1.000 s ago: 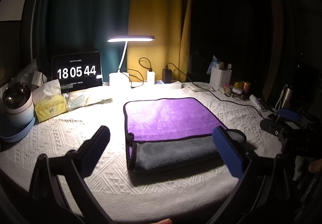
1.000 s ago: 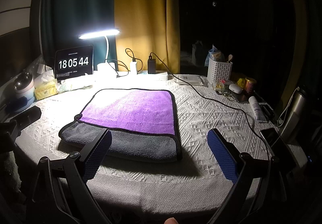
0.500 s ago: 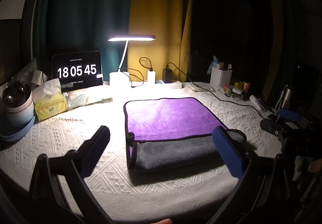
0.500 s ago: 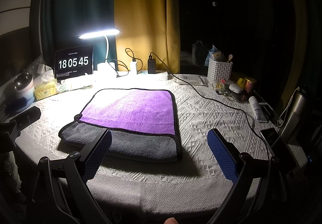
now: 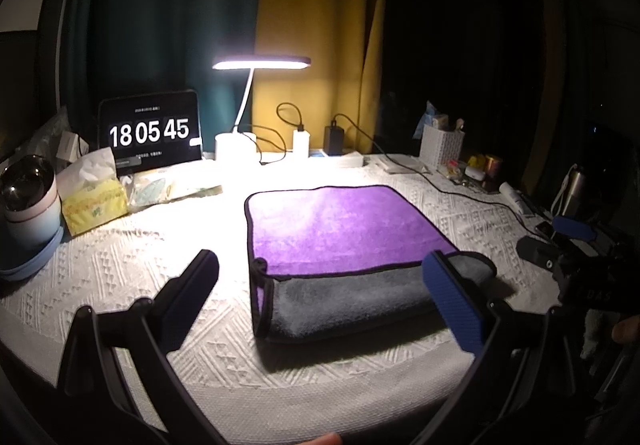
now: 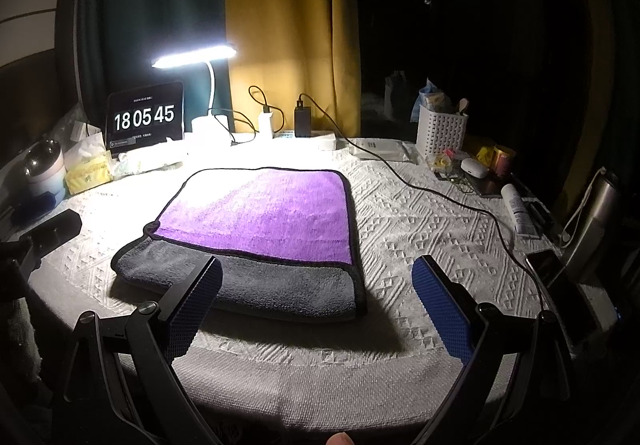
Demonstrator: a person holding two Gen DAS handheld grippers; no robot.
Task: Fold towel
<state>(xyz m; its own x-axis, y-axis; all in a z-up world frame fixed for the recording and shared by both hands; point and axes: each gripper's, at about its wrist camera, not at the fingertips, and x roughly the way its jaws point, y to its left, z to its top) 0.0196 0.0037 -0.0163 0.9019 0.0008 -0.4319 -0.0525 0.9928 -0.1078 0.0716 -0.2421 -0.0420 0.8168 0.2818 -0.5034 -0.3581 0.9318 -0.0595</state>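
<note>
Lying part-folded on a white textured tablecloth (image 6: pixel 420 213), the towel (image 6: pixel 260 213) shows a purple upper layer drawn short of the near edge, so a grey band of the layer beneath stays exposed along the front. It sits at the middle of the table, under a desk lamp (image 6: pixel 192 55) that lights its far half. The cloth looks thick, soft and light, likely to sag and drag rather than slide, and the black-piped hem should give the surest hold; the near grey corners, one by each tool, seem the natural places to pinch for the next fold.

The left gripper (image 5: pixel 320 285) hangs above the near table edge with its jaws spread wide and nothing between them, its right finger overlapping the towel's right corner in view, though contact cannot be told. The right gripper (image 6: pixel 316 285) hangs likewise, jaws wide and empty, its left finger over the grey band.

Behind the towel stand a clock (image 6: pixel 145 119) reading 18 05 45, a tissue pack (image 5: pixel 94 201), chargers and cables, and a white basket (image 6: pixel 440 131); a steel bottle (image 6: pixel 596 213) stands at the right edge.

Against the frames from a second ago, only the clock differs, up from 18 05 44; towel and both tools sit where they were.
</note>
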